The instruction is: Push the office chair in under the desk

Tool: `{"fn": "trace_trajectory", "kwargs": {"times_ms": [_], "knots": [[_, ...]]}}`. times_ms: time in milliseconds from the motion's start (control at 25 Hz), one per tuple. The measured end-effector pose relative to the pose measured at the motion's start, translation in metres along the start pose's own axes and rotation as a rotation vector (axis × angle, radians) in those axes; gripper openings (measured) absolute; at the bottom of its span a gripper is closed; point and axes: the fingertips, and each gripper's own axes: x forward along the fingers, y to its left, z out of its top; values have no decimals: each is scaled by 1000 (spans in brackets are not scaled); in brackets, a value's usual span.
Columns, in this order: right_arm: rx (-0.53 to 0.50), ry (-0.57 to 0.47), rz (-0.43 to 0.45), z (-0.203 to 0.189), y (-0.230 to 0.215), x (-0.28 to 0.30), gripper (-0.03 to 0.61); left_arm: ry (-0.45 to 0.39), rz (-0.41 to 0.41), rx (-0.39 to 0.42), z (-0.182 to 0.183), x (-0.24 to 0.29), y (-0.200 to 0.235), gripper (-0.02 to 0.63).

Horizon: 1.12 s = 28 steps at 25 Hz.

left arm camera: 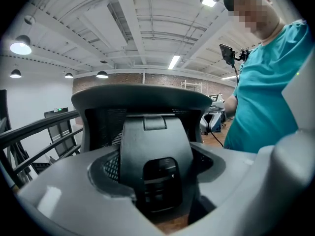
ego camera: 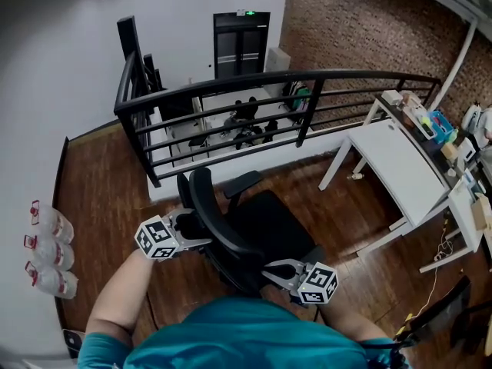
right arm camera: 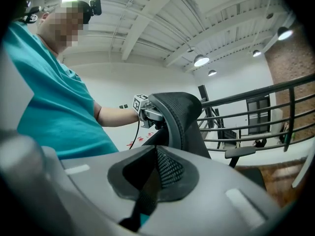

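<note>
Upright office chair (ego camera: pixel 265 225), seat facing railing (ego camera: pixel 269 74)

Materials and surface finishes around the office chair (ego camera: pixel 246 233).
The backrest (ego camera: pixel 211 225) is coarse black woven mesh on a matt black plastic frame with a smooth moulded spine (left arm camera: pixel 155 151); the seat (ego camera: pixel 270 215) looks like dark matt cloth. The floor (ego camera: pixel 100 183) is reddish-brown wood in planks with a soft sheen. The desk (ego camera: pixel 400 167), near the floor's right edge, has a smooth white top on white-painted legs. The railing (ego camera: pixel 269 83) is black metal, semi-gloss. The far wall (ego camera: pixel 361 29) is rough brick. The jaws of the left gripper (ego camera: pixel 198 235) and the right gripper (ego camera: pixel 270 270) are smooth grey plastic, faintly glossy. The person's shirt (ego camera: pixel 246 337) is teal cloth.
</note>
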Motion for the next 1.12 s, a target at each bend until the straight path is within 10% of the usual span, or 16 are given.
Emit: {"fn": "trace_trajectory", "kwargs": {"times_ms": [640, 800, 1000, 1120], "knots": [[2, 14, -151, -3, 2, 12, 16, -21, -52, 0, 3, 19, 19, 330], [-108, 84, -256, -3, 0, 21, 141, -2, -94, -5, 7, 37, 16, 336], [-191, 125, -321, -5, -9, 49, 146, 187, -279, 282, -45, 8, 18, 433], [-270, 202, -326, -2, -3, 65, 95, 375, -232, 517, -88, -14, 66, 446]]}}
